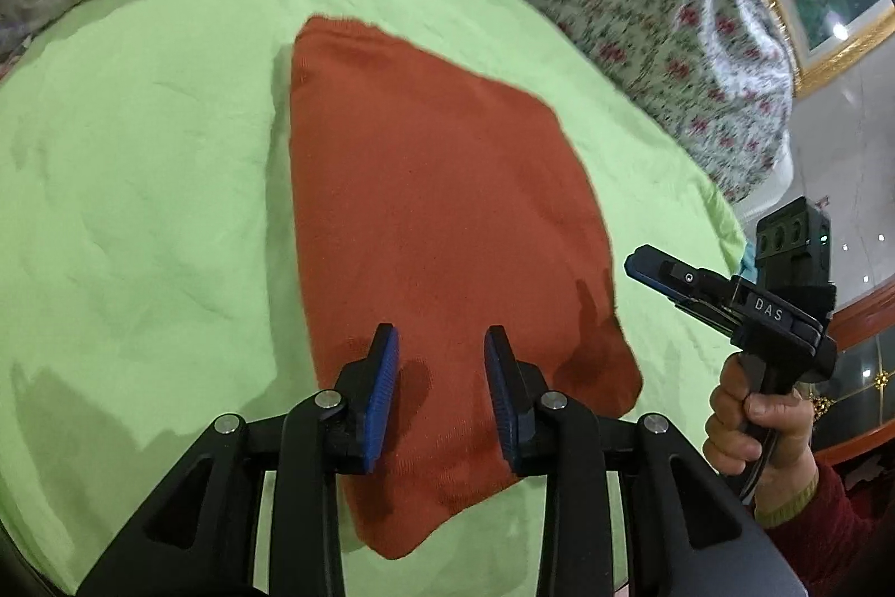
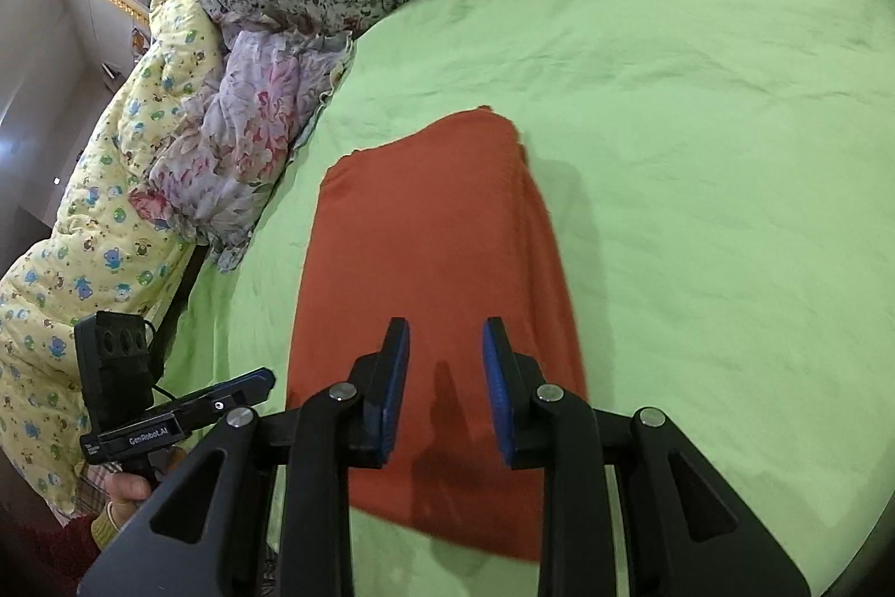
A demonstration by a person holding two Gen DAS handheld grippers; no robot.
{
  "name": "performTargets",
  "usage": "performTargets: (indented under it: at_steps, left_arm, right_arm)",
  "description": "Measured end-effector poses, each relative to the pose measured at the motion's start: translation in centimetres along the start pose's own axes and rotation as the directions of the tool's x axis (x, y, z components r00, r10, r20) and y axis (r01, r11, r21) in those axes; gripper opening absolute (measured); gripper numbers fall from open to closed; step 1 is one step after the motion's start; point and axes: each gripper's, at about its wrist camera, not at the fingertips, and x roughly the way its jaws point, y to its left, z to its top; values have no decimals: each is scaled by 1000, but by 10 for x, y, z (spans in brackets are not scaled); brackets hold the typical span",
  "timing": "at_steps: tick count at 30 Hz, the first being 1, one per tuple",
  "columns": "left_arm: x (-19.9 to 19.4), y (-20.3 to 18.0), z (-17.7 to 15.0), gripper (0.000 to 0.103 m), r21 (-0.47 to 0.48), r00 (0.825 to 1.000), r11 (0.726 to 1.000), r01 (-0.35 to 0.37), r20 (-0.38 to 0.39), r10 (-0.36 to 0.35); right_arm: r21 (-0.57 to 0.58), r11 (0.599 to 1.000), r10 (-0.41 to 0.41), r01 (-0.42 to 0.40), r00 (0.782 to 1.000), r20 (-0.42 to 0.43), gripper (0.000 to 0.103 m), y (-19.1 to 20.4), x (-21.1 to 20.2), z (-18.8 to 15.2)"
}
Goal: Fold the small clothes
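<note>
The folded rust-red garment (image 1: 442, 228) lies flat mid-bed on the green sheet (image 1: 140, 183), under both empty, parted claws, left claw (image 1: 442, 362) and right claw (image 2: 444, 351); only the right view shows the yellow quilt (image 2: 112, 228) at nine o'clock.

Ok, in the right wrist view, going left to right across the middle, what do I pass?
Yellow cartoon-print quilt → crumpled floral cloth → folded rust-red garment → bare green sheet.
</note>
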Motion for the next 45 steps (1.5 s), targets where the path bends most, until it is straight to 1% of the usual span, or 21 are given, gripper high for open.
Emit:
performTargets:
  at_steps: [2,5,8,9,10,11,12,13,15,17,19,22,25,28,29,31,32,35,39,44,45]
  left_arm:
    - [5,-9,-4,32,33,1000,999,12,-11,-11]
    - [13,-14,-15,37,85,999,996,-29,-35,33]
    - [26,-5,-19,36,60,999,998,-28,-44,31]
    - [30,-3,-19,35,58,999,998,-29,-43,31]
    - [36,-1,-17,32,59,998,997,-42,-44,45]
    - [40,-1,-16,31,64,997,996,-55,-41,58]
    - [43,-1,-15,31,71,997,996,-62,-39,64]
    - [44,-5,-13,32,81,996,994,-77,-40,80]
    - [42,-12,-13,33,109,993,989,-102,-39,107]
    - [36,-17,-16,37,136,993,985,-111,-33,116]
    - [30,-21,-20,42,149,993,983,-105,-31,111]
    - [20,-21,-30,43,154,994,984,-95,-32,101]
    - [11,-23,-40,43,164,995,982,-89,-29,95]
    - [2,-22,-53,43,171,998,984,-56,-29,61]
    - [2,-23,-58,43,179,998,983,-38,-35,45]
    - [3,-21,-66,43,199,998,979,-36,-48,46]
    - [7,-21,-70,43,208,997,977,-40,-57,53]
    - [13,-14,-77,43,208,996,977,-45,-71,60]
    - [21,-7,-78,43,180,996,983,-31,-82,47]
    - [13,-11,-81,44,198,995,979,-40,-82,57]
    - [9,-11,-82,46,199,995,979,-38,-79,55]
  right_arm:
    - [0,1000,-21,21,999,-27,28,1,6,-2]
    - [-17,1000,1,-2,999,-48,28,3,5,-14]
    - [-56,996,-72,68,995,-74,28,-2,10,-27]
    - [-51,993,-114,110,990,-83,28,-9,15,-29]
    - [-41,991,-127,124,988,-89,28,-15,18,-29]
    - [-24,991,-132,130,987,-95,28,-23,23,-29]
    - [-1,989,-147,148,984,-98,32,-31,28,-28]
    - [25,989,-142,146,985,-101,40,-39,32,-28]
    - [76,987,-135,143,986,-100,41,-48,35,-26]
    - [75,985,-146,153,985,-95,41,-45,31,-24]
    - [27,984,-175,177,982,-71,41,-33,19,-27]
    - [-11,984,-179,178,983,-47,41,-20,4,-32]
    - [-48,986,-162,161,986,-31,41,-6,-11,-45]
    - [-116,979,-166,165,986,-2,41,8,-25,-64]
    - [-139,979,-150,151,989,13,41,14,-31,-72]
    - [-164,979,-120,120,993,8,41,24,-30,-79]
    - [-173,978,-122,119,993,-8,41,25,-29,-83]
    - [-143,980,-148,140,988,-51,41,16,-17,-88]
    - [-94,980,-182,173,979,-96,40,-2,-5,-94]
    - [-101,974,-211,202,974,-88,40,0,-9,-103]
    - [-99,974,-212,204,974,-80,40,4,-13,-103]
